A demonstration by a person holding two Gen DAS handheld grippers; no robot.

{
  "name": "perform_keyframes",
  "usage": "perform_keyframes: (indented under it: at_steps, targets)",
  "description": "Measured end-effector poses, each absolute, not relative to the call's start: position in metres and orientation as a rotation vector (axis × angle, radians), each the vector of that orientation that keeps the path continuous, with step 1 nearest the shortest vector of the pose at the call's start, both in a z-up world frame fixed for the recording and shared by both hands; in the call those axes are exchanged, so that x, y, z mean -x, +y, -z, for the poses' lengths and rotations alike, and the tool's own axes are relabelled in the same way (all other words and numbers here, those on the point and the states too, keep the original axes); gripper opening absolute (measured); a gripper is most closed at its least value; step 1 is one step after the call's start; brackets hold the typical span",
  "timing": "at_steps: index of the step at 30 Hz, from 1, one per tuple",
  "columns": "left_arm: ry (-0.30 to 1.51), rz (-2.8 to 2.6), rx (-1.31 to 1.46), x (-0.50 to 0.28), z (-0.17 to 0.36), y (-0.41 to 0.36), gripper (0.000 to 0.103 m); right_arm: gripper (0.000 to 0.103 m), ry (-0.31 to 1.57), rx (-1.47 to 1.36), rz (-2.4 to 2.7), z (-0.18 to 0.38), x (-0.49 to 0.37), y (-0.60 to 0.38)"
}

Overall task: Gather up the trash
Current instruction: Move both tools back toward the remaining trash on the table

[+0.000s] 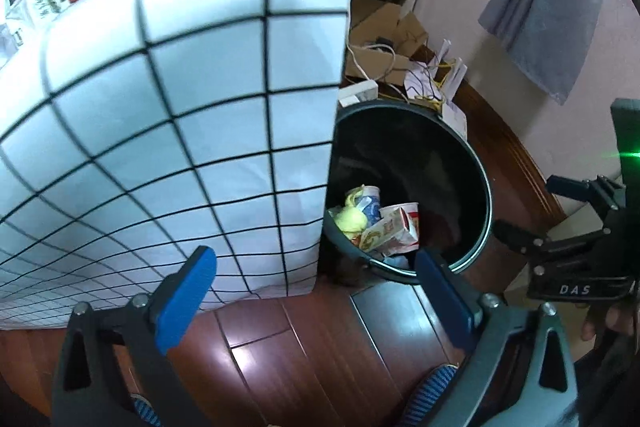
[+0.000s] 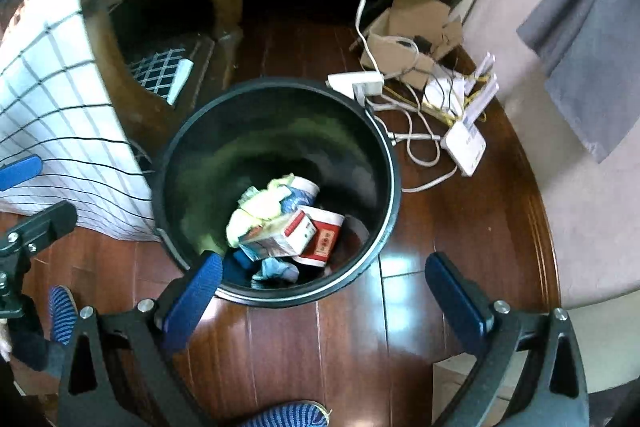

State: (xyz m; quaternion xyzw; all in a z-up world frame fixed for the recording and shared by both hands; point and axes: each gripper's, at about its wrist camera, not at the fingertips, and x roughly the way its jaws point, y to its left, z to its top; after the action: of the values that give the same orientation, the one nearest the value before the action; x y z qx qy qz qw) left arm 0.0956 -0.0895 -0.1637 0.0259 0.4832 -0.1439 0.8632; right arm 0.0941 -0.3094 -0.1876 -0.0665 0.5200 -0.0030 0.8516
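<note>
Both grippers hang over the floor with nothing between their blue pads. Left gripper (image 1: 316, 291): jaws spread wide, released. Right gripper (image 2: 324, 287): same, spread wide, released; its left finger tip overlaps the near rim of the bin in the right wrist view, but I can't tell if it touches.

Bin (image 2: 384, 163): round, black, glossy inside, with a thin pale band around the rim. It stands upright on the dark red wood floor (image 2: 280, 347), just beside the draped bedsheet (image 1: 160, 107) (white with a black grid), which hides part of the bin in the left wrist view.

Trash (image 2: 284, 227) sits at the bottom of the bin, piled toward the near side:
- red and white carton (image 2: 298, 231), lying on its side on top
- red-printed paper cup (image 2: 326, 239) just beside it, tipped over
- yellowish crumpled wrapper (image 2: 256, 207) behind the carton
- blue-white crumpled bits (image 2: 276, 269) at the near edge, partly under the carton

The pieces touch and overlap; exact count is unclear.

Behind the bin: cardboard box (image 2: 408, 39), white power strip (image 2: 356, 83) close to the bin's far rim, white cables (image 2: 416, 143), white router (image 2: 466, 143) on the floor near the pink wall (image 2: 560, 187). Grey cloth (image 1: 548, 7) hangs on that wall.

Blue striped shoe toe (image 2: 288, 413) at the bottom edge of the right wrist view.
</note>
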Motion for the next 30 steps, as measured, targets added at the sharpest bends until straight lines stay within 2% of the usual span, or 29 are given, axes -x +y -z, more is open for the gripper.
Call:
perform_keyframes:
  at_steps: [17, 25, 30]
  targets:
    - [0.798, 0.190, -0.029, -0.069, 0.070, -0.018, 0.100, 0.103, 0.880, 0.220, -0.097, 0.078, -0.084, -0.227]
    - [0.683, 0.013, 0.034, -0.083, 0.035, 0.064, 0.100, 0.103, 0.720, 0.165, -0.200, 0.018, -0.124, -0.152]
    - [0.650, -0.110, 0.089, -0.099, 0.027, 0.133, 0.100, 0.103, 0.691, 0.194, -0.264, 0.001, -0.157, -0.077]
